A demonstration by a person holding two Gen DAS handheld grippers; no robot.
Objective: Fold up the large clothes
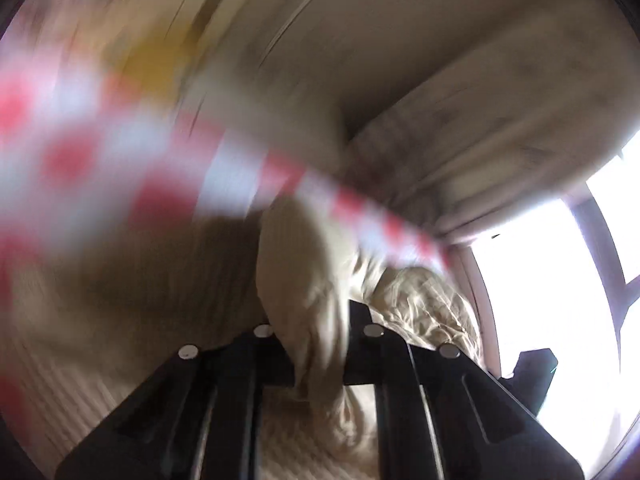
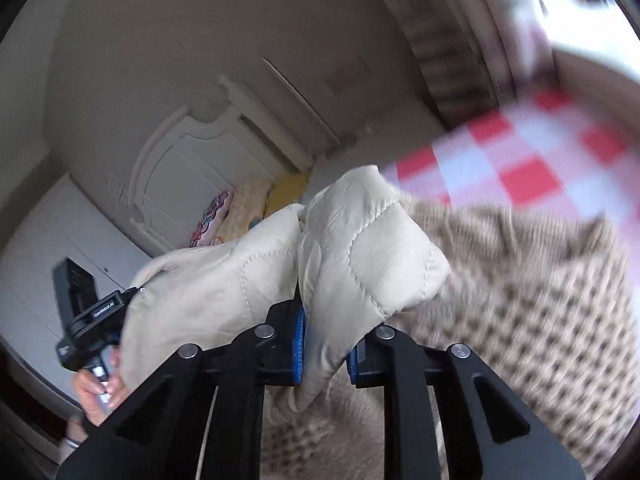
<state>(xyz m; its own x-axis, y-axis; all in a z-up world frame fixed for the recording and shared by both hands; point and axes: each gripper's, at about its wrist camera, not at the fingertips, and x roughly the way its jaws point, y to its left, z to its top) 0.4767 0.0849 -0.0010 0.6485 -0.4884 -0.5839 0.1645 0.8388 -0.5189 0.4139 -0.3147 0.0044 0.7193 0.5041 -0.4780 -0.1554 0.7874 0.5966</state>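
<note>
A beige quilted garment (image 2: 360, 248) hangs bunched between both grippers. In the right wrist view my right gripper (image 2: 326, 344) is shut on a thick fold of it, and the blue pads (image 2: 299, 344) press into the fabric. In the left wrist view my left gripper (image 1: 320, 344) is shut on another crumpled fold of the same garment (image 1: 304, 280), which rises above the fingers. The left gripper's black body (image 2: 84, 316) and the hand (image 2: 96, 388) holding it show at the left of the right wrist view. Its fingertips are hidden behind the cloth.
A red-and-white checked cloth (image 2: 520, 160) lies blurred on the bed, also seen as the checked cloth (image 1: 120, 152). Under the garment is a beige knitted blanket (image 2: 520, 300). A white headboard (image 2: 192, 176) with pillows (image 2: 212, 216) stands behind. A bright window (image 1: 540, 280) is at right.
</note>
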